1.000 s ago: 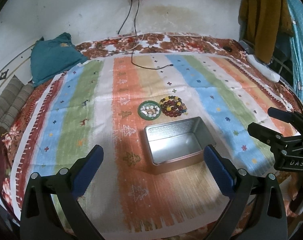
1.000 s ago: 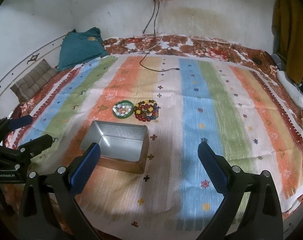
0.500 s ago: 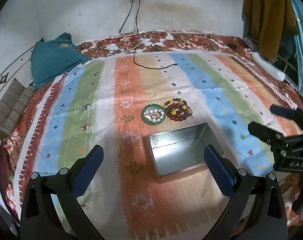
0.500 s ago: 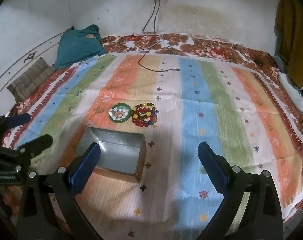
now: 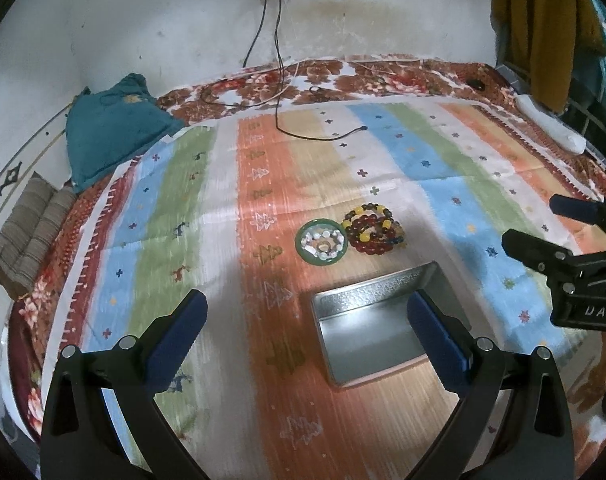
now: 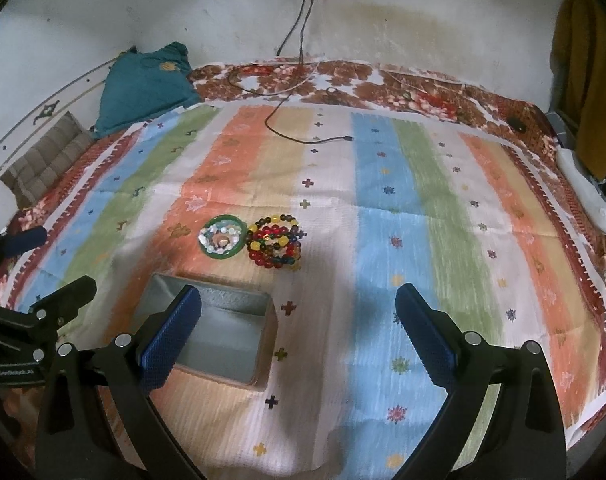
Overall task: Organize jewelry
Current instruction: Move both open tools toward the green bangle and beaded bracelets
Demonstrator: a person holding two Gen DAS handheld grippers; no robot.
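An empty open metal tin (image 5: 377,322) sits on the striped cloth; it also shows in the right wrist view (image 6: 219,330). Behind it lie a green bangle with pale beads inside (image 5: 321,241) (image 6: 221,237) and a pile of red, yellow and dark bead bracelets (image 5: 373,229) (image 6: 276,240). My left gripper (image 5: 305,334) is open and empty, above the tin's left side. My right gripper (image 6: 299,330) is open and empty, just right of the tin. Each gripper shows at the edge of the other's view, the right one (image 5: 559,228) and the left one (image 6: 47,268).
A striped cloth (image 6: 383,216) covers a bed with a floral sheet (image 6: 383,88). A teal cloth (image 5: 111,128) and a folded brown blanket (image 5: 27,236) lie at the far left. A black cable (image 5: 323,136) runs from the wall socket. Clothes (image 5: 543,20) hang at the right.
Both grippers have moved forward and lower toward the tin and the jewelry; the tin and bracelets now sit lower and nearer in both views. Jaws stay open.
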